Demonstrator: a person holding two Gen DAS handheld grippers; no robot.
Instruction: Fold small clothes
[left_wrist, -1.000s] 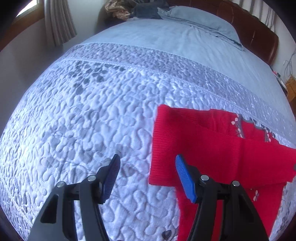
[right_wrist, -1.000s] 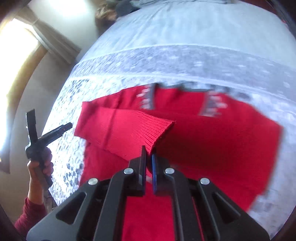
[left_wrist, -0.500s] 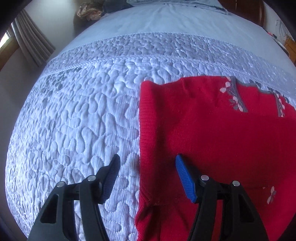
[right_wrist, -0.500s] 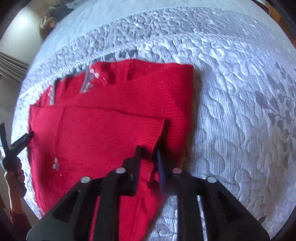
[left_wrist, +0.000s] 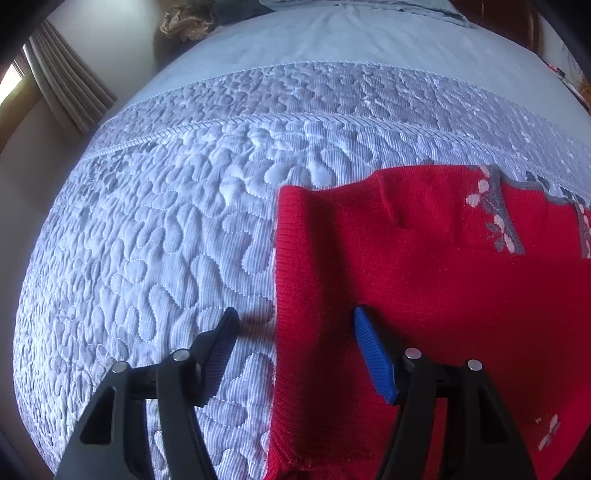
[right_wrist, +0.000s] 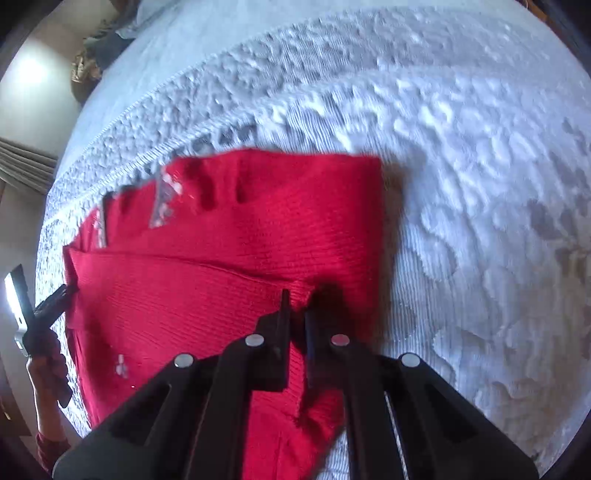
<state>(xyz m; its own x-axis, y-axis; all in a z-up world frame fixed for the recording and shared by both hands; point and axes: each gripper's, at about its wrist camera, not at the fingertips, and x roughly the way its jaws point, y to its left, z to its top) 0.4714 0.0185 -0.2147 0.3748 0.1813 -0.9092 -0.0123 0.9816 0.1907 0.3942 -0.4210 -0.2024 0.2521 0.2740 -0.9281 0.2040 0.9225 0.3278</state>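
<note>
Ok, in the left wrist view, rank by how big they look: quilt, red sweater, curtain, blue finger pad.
1. Quilt, fills most of the frame.
2. Red sweater.
3. Curtain and blue finger pad: look similar, and the pad sits right at the camera, so I won't rank them.

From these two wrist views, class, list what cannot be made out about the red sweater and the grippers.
- Left wrist view: the sweater's right side and hem are cut off by the frame edge.
- Right wrist view: motion blur smears the collar pattern.
- Right wrist view: the right gripper's fingers hide the knit they pinch.
- Right wrist view: the left gripper is small at the edge; its opening is unreadable there.
</note>
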